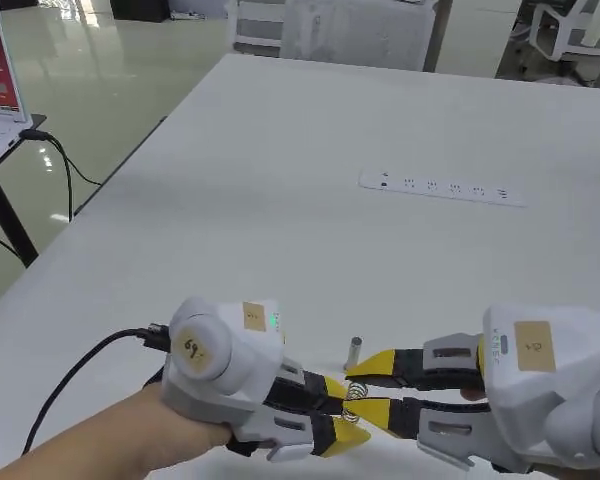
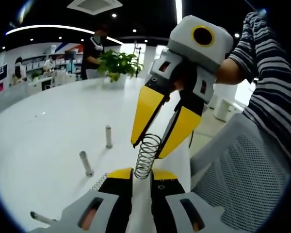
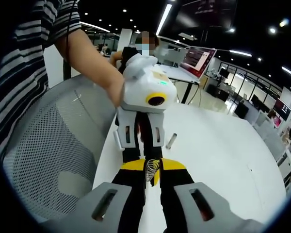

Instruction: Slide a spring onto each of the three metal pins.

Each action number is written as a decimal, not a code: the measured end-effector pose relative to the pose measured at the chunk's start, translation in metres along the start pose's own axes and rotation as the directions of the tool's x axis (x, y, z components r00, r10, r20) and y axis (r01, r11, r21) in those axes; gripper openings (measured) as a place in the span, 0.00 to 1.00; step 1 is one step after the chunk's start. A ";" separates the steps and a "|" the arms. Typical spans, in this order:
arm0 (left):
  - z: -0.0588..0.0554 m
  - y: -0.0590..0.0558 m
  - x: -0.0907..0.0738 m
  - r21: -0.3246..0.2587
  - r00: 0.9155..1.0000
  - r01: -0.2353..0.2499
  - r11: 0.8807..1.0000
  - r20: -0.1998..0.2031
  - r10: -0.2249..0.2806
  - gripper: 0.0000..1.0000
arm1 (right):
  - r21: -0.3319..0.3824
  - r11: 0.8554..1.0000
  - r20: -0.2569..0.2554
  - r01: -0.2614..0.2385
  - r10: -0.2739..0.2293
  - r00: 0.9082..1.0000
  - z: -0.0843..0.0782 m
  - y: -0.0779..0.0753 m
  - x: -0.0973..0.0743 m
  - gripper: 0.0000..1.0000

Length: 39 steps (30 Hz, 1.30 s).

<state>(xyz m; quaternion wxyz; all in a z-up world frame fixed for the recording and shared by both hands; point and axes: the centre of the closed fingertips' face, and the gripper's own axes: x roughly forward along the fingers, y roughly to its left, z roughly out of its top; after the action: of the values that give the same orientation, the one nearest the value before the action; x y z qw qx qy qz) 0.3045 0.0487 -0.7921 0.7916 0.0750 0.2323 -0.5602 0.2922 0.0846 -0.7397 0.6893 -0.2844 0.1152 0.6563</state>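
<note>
A small steel spring (image 1: 355,392) hangs between my two grippers just above the white table (image 1: 310,200). My left gripper (image 1: 342,408) comes in from the left, my right gripper (image 1: 362,388) from the right, tips meeting. In the left gripper view, my left gripper (image 2: 143,174) pinches the spring (image 2: 148,155) at its lower end, while the right gripper (image 2: 148,149) closes on its upper end. The right gripper view has my right gripper (image 3: 153,166) around the spring (image 3: 152,171). Two pins (image 2: 108,137) (image 2: 86,163) stand upright; a third pin (image 2: 41,218) lies flat.
A white power strip (image 1: 442,188) lies further back on the table. A grey mesh chair (image 2: 237,174) sits close behind the table's near edge. A black cable (image 1: 70,385) trails from the left gripper. Another loose spring (image 2: 99,182) lies near the pins.
</note>
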 end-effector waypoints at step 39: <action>-0.040 0.038 -0.075 -0.219 0.980 -0.200 0.955 -0.034 0.197 0.41 | 0.018 0.995 -0.064 0.094 -0.093 0.994 -0.025 -0.024 -0.014 0.07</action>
<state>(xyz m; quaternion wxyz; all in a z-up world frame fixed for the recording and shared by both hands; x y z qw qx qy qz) 0.3083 0.1420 -0.7990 0.8458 0.0124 0.2892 -0.4481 0.3195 0.0597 -0.7460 0.7182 -0.3029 0.1304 0.6127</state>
